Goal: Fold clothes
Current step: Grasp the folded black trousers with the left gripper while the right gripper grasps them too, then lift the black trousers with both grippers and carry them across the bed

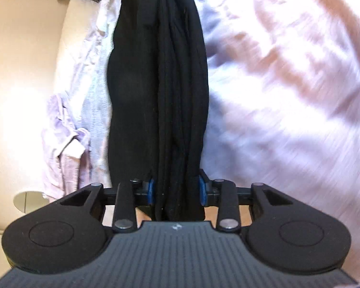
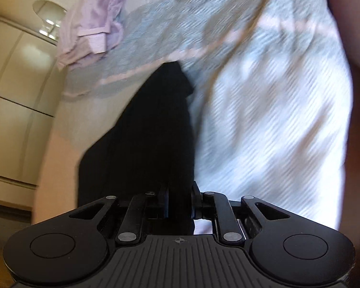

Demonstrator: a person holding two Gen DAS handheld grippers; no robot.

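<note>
Left gripper (image 1: 176, 189): blue pads (image 1: 151, 190) pressed in on a bunched black garment (image 1: 158, 91) — clamped on it.
Right gripper (image 2: 180, 207): jaws drawn close on the same dark cloth (image 2: 153, 129), gripping it.
Long axis: in the left wrist view the garment runs straight away from the fingers to the top edge; in the right wrist view it leans up and slightly right.
Look: plain black, gathered into lengthwise folds, held above a pale bedspread (image 1: 288, 96).
Nearby: a lilac shirt (image 1: 64, 141) lies crumpled to the left.
Hard to make out: the garment's far end is cut off — bedspread blurred, the garment's kind unclear.
</note>
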